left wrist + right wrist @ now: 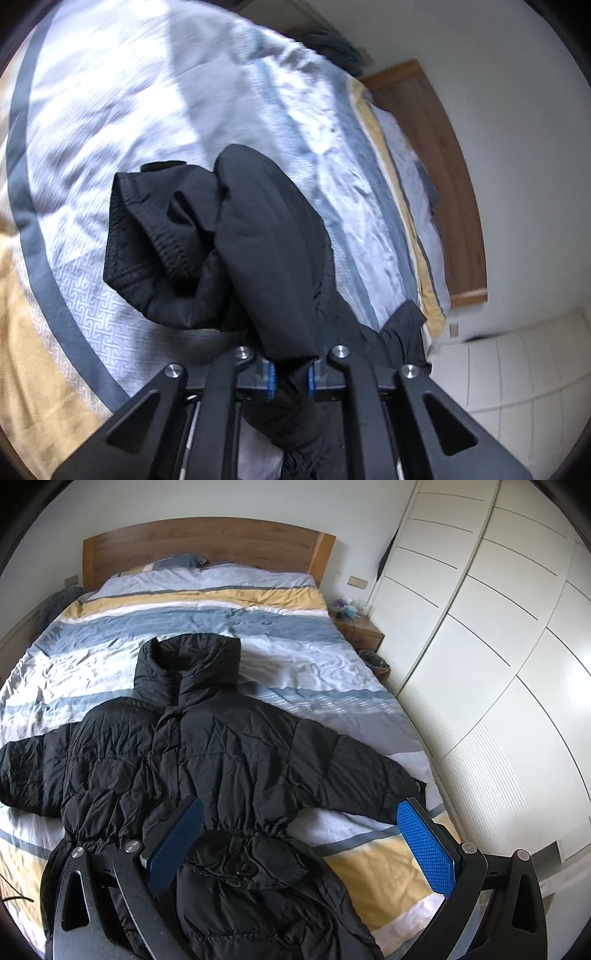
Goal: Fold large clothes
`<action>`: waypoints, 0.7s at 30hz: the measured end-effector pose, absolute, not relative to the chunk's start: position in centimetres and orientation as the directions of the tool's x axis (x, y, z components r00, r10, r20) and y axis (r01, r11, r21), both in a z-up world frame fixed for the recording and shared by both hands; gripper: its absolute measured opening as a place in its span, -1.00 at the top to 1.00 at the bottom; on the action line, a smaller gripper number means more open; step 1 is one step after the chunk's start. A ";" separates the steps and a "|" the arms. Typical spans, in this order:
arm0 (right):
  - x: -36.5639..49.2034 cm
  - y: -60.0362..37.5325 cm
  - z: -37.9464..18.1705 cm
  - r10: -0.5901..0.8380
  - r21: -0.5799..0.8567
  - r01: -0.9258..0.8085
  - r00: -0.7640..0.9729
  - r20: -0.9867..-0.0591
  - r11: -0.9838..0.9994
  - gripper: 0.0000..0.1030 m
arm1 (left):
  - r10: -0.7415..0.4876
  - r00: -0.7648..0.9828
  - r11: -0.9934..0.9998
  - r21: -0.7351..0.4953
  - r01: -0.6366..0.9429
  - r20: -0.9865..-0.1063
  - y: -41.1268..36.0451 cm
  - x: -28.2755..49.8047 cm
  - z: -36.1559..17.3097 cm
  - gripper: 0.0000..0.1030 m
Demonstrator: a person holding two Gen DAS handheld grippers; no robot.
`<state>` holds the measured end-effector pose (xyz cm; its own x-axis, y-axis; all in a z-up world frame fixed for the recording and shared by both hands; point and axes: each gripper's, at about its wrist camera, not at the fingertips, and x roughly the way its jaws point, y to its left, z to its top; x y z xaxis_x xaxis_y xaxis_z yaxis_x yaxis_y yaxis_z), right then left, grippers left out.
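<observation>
One sleeve [258, 236] is clamped in the left gripper [290, 380], while the right gripper [301, 842] gapes at six o'clock over the jacket [221, 753], so slippery padding could slide free

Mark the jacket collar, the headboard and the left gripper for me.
jacket collar [188, 661]: right wrist view, front of the upright collar.
headboard [207, 541]: right wrist view, middle of the wood panel.
left gripper [291, 380]: left wrist view, between fingertips, clamping black fabric.

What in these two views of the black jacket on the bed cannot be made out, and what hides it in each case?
- Left wrist view: the left gripper pinches jacket fabric; which part it is stays unclear, and the bunched cloth hides the bed behind.
- Right wrist view: the jacket hem runs off the bottom edge.
- Right wrist view: the nightstand items are too small.
</observation>
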<state>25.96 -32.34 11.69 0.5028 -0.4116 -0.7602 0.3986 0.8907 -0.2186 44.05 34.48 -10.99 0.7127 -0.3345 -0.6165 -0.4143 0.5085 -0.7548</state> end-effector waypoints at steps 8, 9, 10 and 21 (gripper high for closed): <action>26.0 -35.6 11.1 -0.353 -0.132 0.406 0.538 -0.765 0.904 -0.99 | -0.382 0.703 0.707 -0.680 -0.196 -0.600 23.6 43.7 -1.4 0.80; 25.9 -36.3 11.1 -0.347 -0.125 0.403 0.544 -0.764 0.907 -0.99 | -0.393 0.700 0.729 -0.666 -0.159 -0.597 21.7 43.6 -0.4 0.80; 25.9 -36.8 11.1 -0.342 -0.118 0.403 0.548 -0.763 0.908 -0.99 | -0.409 0.694 0.744 -0.657 -0.122 -0.592 19.7 43.7 0.6 0.80; 24.1 -45.1 10.3 -0.339 -0.070 0.448 0.556 -0.759 0.891 -0.99 | -0.506 0.554 0.811 -0.583 0.045 -0.661 -0.1 43.5 0.6 0.81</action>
<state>24.06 -45.12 10.30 0.5560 -0.3395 -0.7587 0.4482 0.8912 -0.0703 43.50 -0.14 0.63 0.5545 -0.5058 -0.6609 0.0446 0.8110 -0.5833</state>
